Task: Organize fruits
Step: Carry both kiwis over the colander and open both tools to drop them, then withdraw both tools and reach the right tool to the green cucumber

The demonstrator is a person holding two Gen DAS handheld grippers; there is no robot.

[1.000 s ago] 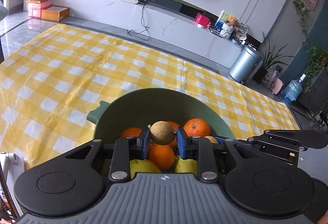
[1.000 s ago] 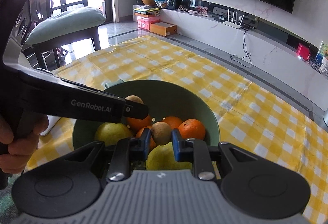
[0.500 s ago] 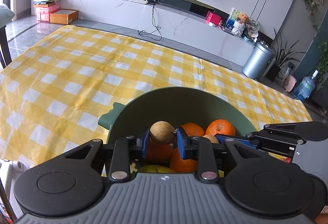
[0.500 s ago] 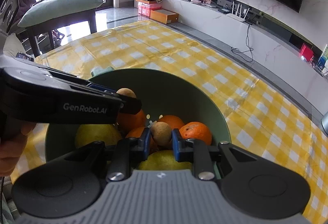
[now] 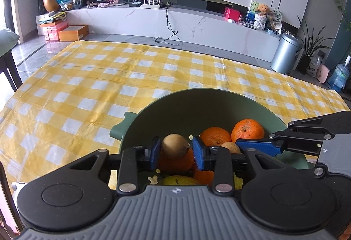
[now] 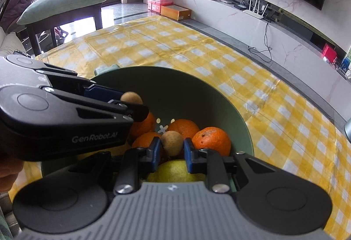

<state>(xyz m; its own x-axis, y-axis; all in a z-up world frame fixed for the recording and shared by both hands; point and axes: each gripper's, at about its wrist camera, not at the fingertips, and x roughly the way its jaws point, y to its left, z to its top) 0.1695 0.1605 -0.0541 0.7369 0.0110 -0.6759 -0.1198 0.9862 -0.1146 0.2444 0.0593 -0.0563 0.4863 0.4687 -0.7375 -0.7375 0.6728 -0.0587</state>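
While both grippers hang over the green bowl [image 5: 219,106] at lower centre — most of the sorting apparently done. Oranges [image 6: 211,138] and a yellow-green pear [image 6: 175,172] already piled inside. Left gripper [image 5: 175,152]: just been opening, small brown fruit [image 5: 174,146] between the pads, gap showing on the right side, so released or nearly. Right gripper [image 6: 170,152]: clamped on a second brown fruit [image 6: 172,142] low in the bowl — drop still to come. Yellow checked counter [image 5: 87,86] bare of fruit as far as seen.

Readable only: "GenRobot.AI", printed white on the black side of the left hand-held gripper [image 6: 131,106], at nine o'clock in the right wrist view.
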